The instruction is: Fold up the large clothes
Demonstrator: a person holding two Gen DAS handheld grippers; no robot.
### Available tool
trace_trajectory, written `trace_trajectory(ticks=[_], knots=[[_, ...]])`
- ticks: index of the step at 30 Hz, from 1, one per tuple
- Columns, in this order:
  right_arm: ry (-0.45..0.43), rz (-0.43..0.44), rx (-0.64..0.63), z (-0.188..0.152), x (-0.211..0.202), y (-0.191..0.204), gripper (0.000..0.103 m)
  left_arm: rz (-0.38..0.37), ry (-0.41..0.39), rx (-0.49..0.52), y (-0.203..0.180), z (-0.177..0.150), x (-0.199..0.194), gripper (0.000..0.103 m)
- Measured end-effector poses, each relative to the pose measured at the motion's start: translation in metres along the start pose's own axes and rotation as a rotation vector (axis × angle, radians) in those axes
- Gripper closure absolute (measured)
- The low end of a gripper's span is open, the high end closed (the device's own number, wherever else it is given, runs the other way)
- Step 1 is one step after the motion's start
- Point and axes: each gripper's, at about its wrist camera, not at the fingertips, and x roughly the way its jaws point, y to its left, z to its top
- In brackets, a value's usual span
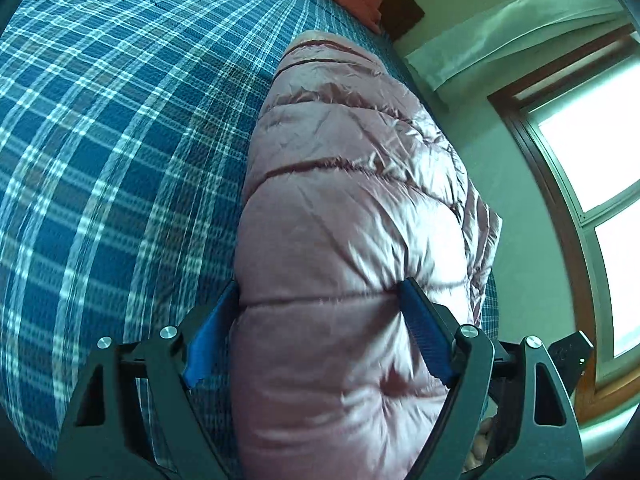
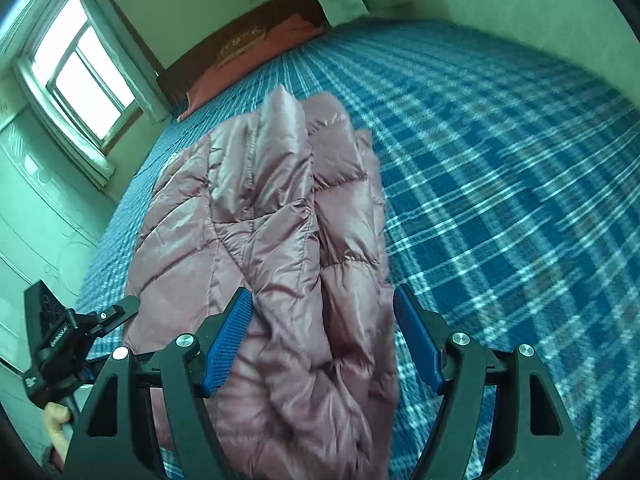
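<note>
Lying folded into a long, thick bundle on the blue plaid bedspread (image 1: 100, 160), near the window-side edge of the bed, the pink puffer jacket (image 1: 352, 220): probably laid there because the wide flat bed gives room to work a large garment. Straddling the near end of that bundle, the left gripper (image 1: 320, 336), jaws spread wide, one blue pad at each flank of the padded fabric; whether the pads touch or merely stand just beside it cannot be told, but no squeezing shows. Placed likewise, the right gripper (image 2: 324, 344), jaws apart, quilted folds bunched up between the pads (image 2: 230, 344) and rising in a creased ridge toward the far end. Judged from this: a release rather than a grasp, with the jacket's bulk resting on the bed by its own weight and no longer hanging from either tool. Visible at the lower left of the right wrist view, the other handheld tool and a bit of the person's hand (image 2: 56, 424), so both tools work close together at the same end of the garment. Beyond the bundle, a reddish pillow (image 2: 248, 64) at the dark headboard (image 2: 280, 4), well apart from the jacket. Springy, slippery fill: likely to puff back open unless pressed flat.
</note>
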Motion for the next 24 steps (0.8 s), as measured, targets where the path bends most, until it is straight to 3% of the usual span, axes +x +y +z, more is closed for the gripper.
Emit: trace_trajectory(ticks=[4,5,7,9,11,14,16,18,21,24], knots=[[0.052,0.055,0.067,0.001,0.018,-0.014,0.031,0.001,0.017,0.003,0.005,0.004,0.009,0.022],[0.066,0.065,0.08,-0.001,0.023,-0.017,0.032,0.009,0.026,0.004,0.006,0.003,0.013,0.027],[0.096,0.11,0.107,-0.006,0.035,-0.022,0.049,0.007,0.037,0.005,0.008,0.0,0.018,0.04],[0.1,0.123,0.105,-0.009,0.04,-0.025,0.056,0.034,0.031,0.041,0.005,-0.004,0.021,0.05],[0.099,0.139,0.112,-0.009,0.042,-0.028,0.057,0.045,0.024,0.061,0.005,-0.006,0.023,0.051],[0.107,0.17,0.13,-0.008,0.042,-0.034,0.056,0.02,0.029,0.075,0.007,-0.005,0.02,0.048],[0.125,0.147,0.116,-0.002,0.036,-0.039,0.041,0.006,0.038,0.079,0.007,-0.002,0.013,0.042],[0.12,0.123,0.075,0.006,0.024,-0.04,0.035,-0.014,0.042,0.063,0.01,0.004,0.004,0.035],[0.09,0.137,0.039,0.025,0.011,-0.037,0.03,-0.057,-0.005,0.054,0.011,0.018,-0.009,0.025],[0.07,0.153,0.05,0.05,0.016,-0.035,0.03,-0.067,-0.018,0.033,0.012,0.038,-0.006,0.025]])
